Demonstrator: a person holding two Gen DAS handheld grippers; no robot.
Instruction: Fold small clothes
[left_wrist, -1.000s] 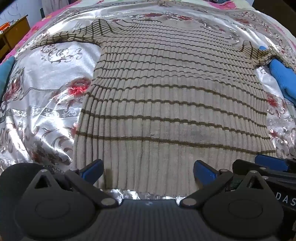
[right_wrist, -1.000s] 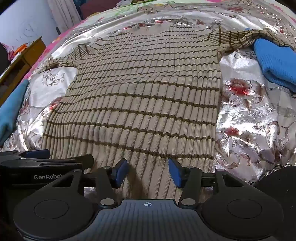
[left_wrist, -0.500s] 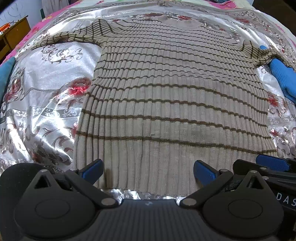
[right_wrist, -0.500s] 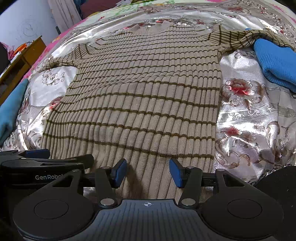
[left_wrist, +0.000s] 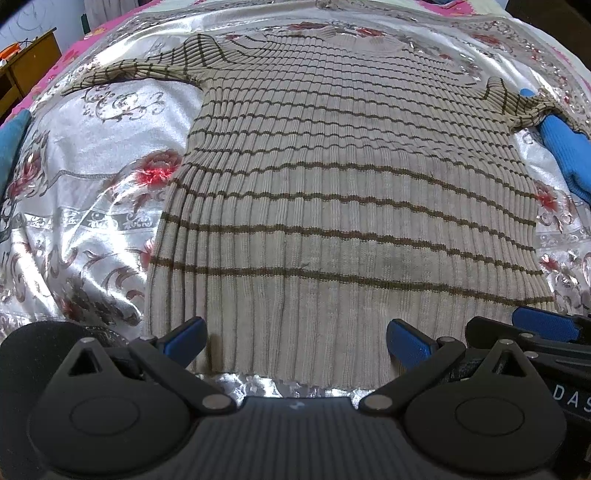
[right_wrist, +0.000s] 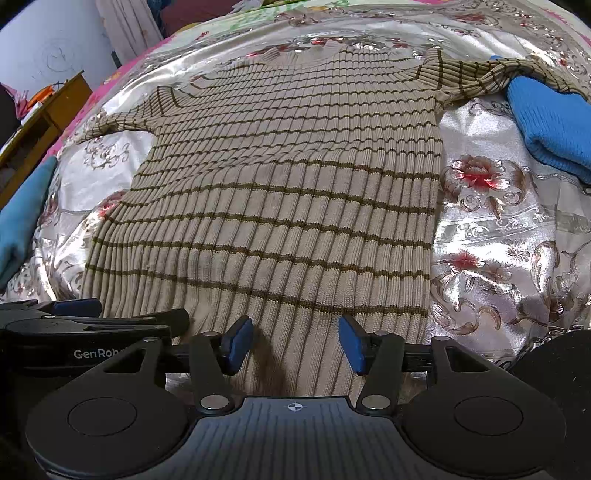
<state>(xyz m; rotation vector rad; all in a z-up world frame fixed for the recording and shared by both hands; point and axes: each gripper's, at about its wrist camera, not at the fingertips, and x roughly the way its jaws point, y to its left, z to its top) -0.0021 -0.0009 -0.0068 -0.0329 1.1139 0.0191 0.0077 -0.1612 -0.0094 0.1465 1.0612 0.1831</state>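
The left tool (left_wrist: 297, 341) sits low at the near hem of a striped sweater (left_wrist: 343, 206), its blue-padded fingers (left_wrist: 186, 338) spread wide apart, with the ribbed hem lying between them and nothing pinched. The right tool (right_wrist: 295, 343) is at the same hem just beside it, fingers also apart though less widely, blue pads (right_wrist: 236, 345) resting over the knit on either side of a strip of cloth; a dark shadow falls on the fabric by the left pad. Each wrist view catches the other tool at its edge: the right one at the lower right of the left view, the left one at the lower left of the right view, lettered housing showing.

The sweater (right_wrist: 291, 192) is beige rib knit with thin brown horizontal stripes, spread flat and face up on the bed, hem towards the tools and collar at the far end. Both sleeves stretch outward from the shoulders; the right sleeve (right_wrist: 476, 74) lies over the top edge of a folded bright blue knit garment (right_wrist: 550, 122) that sits to the right of the sweater. The bedcover (left_wrist: 92, 177) beneath is shiny silver satin with red flowers and scrolls, with a pink border at the far left. A teal-blue cloth (right_wrist: 22, 218) lies at the left edge of the bed, and a wooden piece of furniture (right_wrist: 48, 114) stands beyond it against a pale wall
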